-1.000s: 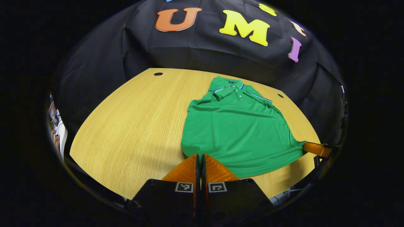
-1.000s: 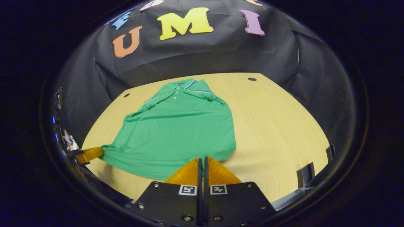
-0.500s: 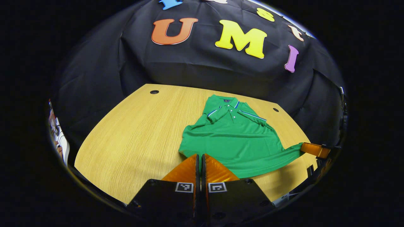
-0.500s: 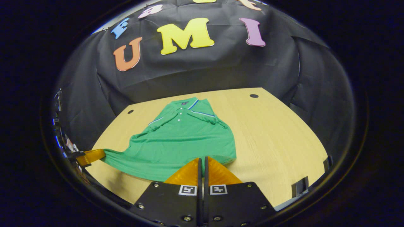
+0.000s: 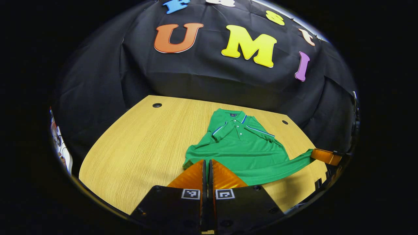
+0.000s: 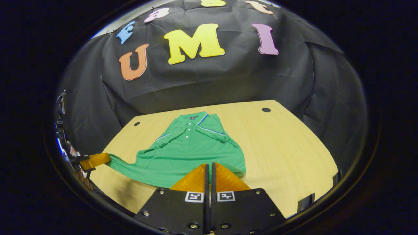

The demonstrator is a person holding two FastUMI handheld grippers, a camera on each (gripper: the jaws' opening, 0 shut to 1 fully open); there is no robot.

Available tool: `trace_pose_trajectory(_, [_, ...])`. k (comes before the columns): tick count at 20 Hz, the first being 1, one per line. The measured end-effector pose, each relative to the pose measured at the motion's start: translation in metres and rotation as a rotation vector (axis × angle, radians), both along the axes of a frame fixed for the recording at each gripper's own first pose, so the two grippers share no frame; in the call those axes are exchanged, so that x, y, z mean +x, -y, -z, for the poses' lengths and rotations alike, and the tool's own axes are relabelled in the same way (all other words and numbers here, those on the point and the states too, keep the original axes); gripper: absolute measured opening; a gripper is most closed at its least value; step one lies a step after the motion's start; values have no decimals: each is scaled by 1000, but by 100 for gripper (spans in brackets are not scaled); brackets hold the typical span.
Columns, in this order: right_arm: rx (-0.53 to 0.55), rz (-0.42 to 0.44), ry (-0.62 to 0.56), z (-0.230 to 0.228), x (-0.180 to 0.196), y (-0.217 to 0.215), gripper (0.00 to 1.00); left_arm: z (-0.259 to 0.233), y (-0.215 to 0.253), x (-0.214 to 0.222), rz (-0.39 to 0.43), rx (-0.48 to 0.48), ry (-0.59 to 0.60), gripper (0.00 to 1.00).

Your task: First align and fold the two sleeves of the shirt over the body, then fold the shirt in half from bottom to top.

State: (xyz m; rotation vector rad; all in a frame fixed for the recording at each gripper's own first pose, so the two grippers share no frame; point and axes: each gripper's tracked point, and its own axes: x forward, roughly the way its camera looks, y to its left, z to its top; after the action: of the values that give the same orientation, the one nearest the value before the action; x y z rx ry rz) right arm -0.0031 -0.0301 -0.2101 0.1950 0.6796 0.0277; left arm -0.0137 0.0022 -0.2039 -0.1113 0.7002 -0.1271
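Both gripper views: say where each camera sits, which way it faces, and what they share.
Left gripper view: rides the left gripper, facing the booth's back wall across the table; its shut fingers pinch the green shirt hem.
Right gripper view: rides the right gripper, facing the same way, fingers shut on the hem.
Shared: shirt, table, and each other's gripper at the far hem corner.

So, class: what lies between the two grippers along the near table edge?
The shirt's bottom hem, stretched from the left gripper to the right gripper, seen in the left gripper view.
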Motion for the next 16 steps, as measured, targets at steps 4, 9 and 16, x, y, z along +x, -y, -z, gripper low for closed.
trace_pose_trajectory(4, [-6,-10,37,-12,23,4,1,-12,5,22,0,4,37,3])
trace_pose_trajectory(9, [-6,-22,70,-21,54,9,1,-20,13,54,4,10,76,3])
trace_pose_trajectory(16, [-1,-30,100,-30,96,20,1,-27,22,99,-12,10,116,3])
